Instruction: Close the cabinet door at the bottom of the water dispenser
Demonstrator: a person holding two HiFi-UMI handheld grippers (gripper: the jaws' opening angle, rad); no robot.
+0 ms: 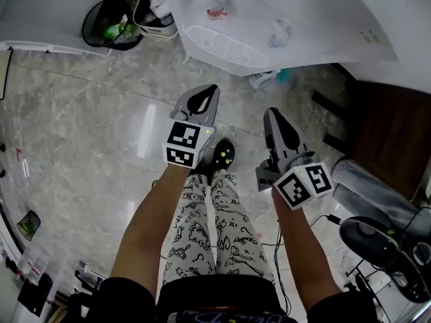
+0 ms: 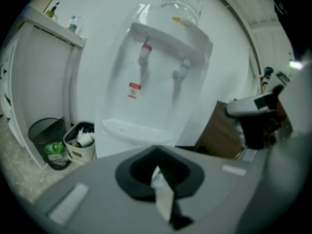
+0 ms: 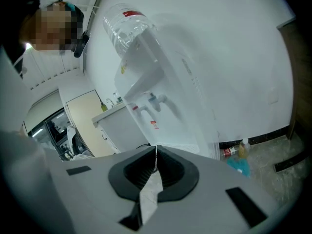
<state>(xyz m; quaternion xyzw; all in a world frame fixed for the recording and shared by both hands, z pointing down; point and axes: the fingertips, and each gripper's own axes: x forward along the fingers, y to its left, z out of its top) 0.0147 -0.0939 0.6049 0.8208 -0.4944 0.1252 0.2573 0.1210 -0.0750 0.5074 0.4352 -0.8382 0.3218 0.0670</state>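
Head view: the person is standing on the marble floor [image 1: 87,120], holding the left claw [image 1: 207,94] and the right claw [image 1: 275,116] side by side, both aiming at the water dispenser [image 1: 283,19], which is standing near but apart from them, with two waste bins [image 1: 111,25] beside it. No door leaf is showing swung out over the floor. Left gripper view: the jaws are pressing together on nothing, and the claw body is hiding the dispenser's base, where the cabinet door sits. Right gripper view: the jaws are likewise meeting tip to tip, empty, and the base is again covered. Whether the door is already latched cannot be told; neither claw is touching the dispenser.
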